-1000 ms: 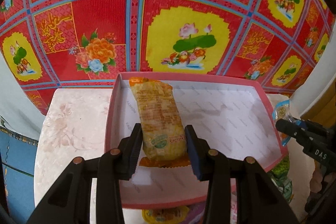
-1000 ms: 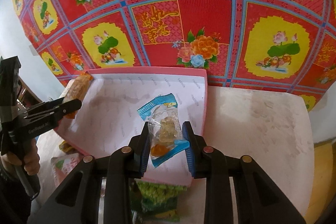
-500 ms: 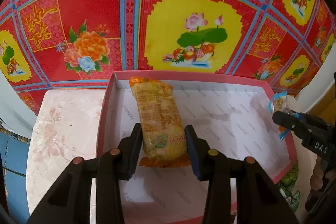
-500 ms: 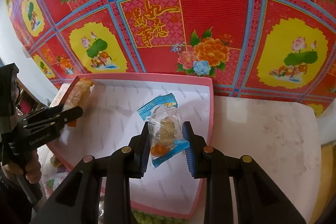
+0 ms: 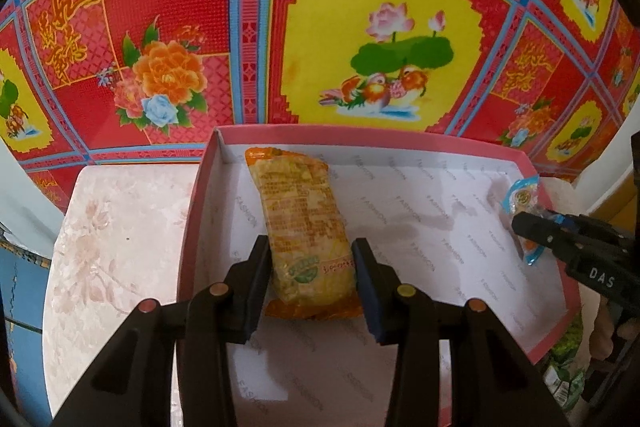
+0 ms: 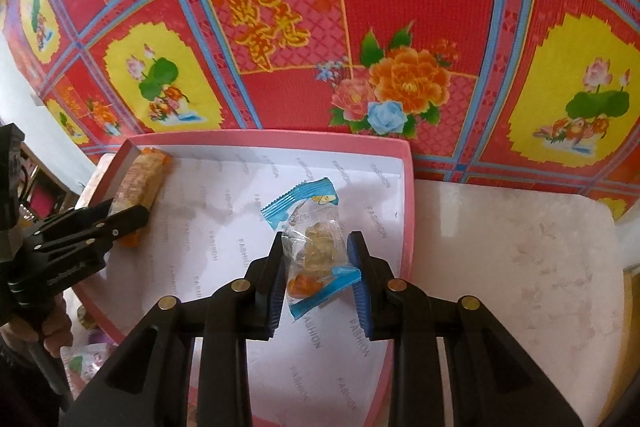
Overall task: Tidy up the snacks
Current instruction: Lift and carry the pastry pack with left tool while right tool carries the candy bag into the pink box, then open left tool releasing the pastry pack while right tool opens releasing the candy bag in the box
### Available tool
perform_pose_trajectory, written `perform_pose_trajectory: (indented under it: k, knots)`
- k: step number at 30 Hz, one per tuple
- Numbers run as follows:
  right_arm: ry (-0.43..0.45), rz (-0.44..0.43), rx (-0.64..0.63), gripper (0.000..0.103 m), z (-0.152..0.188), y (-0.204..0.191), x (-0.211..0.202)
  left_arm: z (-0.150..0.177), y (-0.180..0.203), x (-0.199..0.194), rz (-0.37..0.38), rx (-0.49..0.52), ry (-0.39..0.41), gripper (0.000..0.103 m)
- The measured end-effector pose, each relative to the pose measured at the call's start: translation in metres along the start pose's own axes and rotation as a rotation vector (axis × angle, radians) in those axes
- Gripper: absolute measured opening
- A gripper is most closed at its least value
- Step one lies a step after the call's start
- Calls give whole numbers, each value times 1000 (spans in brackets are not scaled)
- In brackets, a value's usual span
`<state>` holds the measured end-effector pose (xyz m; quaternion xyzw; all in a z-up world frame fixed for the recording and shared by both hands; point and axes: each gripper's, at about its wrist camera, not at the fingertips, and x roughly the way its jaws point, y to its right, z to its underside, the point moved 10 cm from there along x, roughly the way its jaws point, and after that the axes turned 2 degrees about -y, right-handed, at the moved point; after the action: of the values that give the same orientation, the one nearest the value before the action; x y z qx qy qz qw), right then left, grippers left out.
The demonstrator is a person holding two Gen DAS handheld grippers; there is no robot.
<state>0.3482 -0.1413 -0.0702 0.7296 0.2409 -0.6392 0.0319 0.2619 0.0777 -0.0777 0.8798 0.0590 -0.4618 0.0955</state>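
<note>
A shallow pink box [image 5: 200, 183] [image 6: 408, 195] with a white printed lining sits on a pale marbled table. My left gripper [image 5: 313, 269] is shut on a long orange-yellow snack packet [image 5: 302, 223], held over the box's left side. The right wrist view shows that packet [image 6: 138, 183] by the box's left wall, with the left gripper [image 6: 120, 217] on it. My right gripper [image 6: 316, 263] is shut on a clear candy pouch with blue ends [image 6: 316, 239], held over the box's right part. The left wrist view has the pouch [image 5: 520, 203] and the right gripper [image 5: 528, 227] at the box's right edge.
The marbled table [image 5: 112, 239] [image 6: 520, 259] lies bare on both sides of the box. A red, yellow and blue flowered cloth [image 5: 360, 27] fills the background. Other snack packets [image 6: 84, 359] lie near the box's near left corner, a green one [image 5: 564, 379] at its near right. A hand [image 6: 48, 331] holds the left gripper.
Both grippers have sunk toward the box and moved further over it with their packets. The box looms larger in both views. Neither grip has changed.
</note>
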Motion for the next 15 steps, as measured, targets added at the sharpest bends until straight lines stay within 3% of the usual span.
perform_pose_trajectory:
  k: [15]
  knots:
    - [-20, 4, 1, 31, 1, -7, 11, -6, 1, 1, 28, -34, -23, 44]
